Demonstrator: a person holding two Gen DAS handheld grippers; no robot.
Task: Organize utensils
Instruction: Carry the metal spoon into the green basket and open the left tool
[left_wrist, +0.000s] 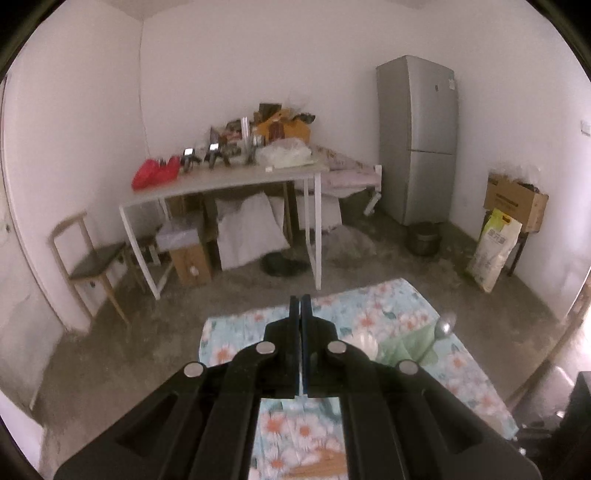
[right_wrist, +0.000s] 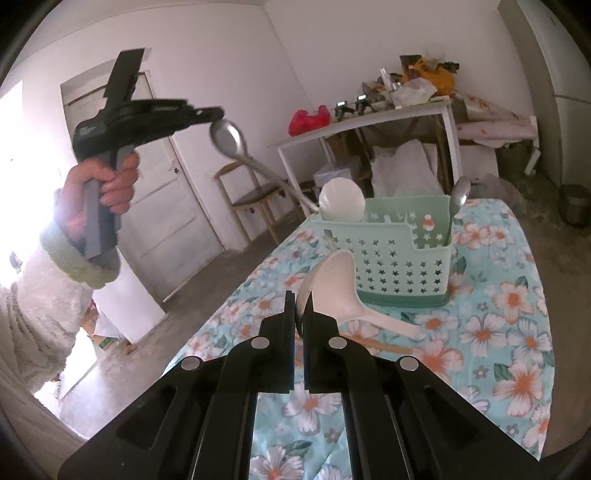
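The left gripper (left_wrist: 300, 297) is held high at the upper left of the right view, gripped by a hand (right_wrist: 107, 184) in a fleecy sleeve. Its fingers are pressed together, and nothing is seen between them in its own view. A long spoon (right_wrist: 227, 137) is seen with its bowl just under that gripper's tip; whether the two touch cannot be told. The handle runs down towards the caddy (right_wrist: 399, 266).

The right gripper (right_wrist: 301, 295) is kept low at centre frame, over the floral cloth (right_wrist: 517, 332). It is nearly closed, and the bowl of a metal spoon (right_wrist: 300, 308) is pinched edge-on between its fingers. Just behind them, a white ladle (right_wrist: 332, 284) is laid on the cloth, its bowl against the caddy's front wall.

In the green caddy, a round white scoop (right_wrist: 341, 201) is stood at the left and a small spoon (right_wrist: 459, 195) at the right end.
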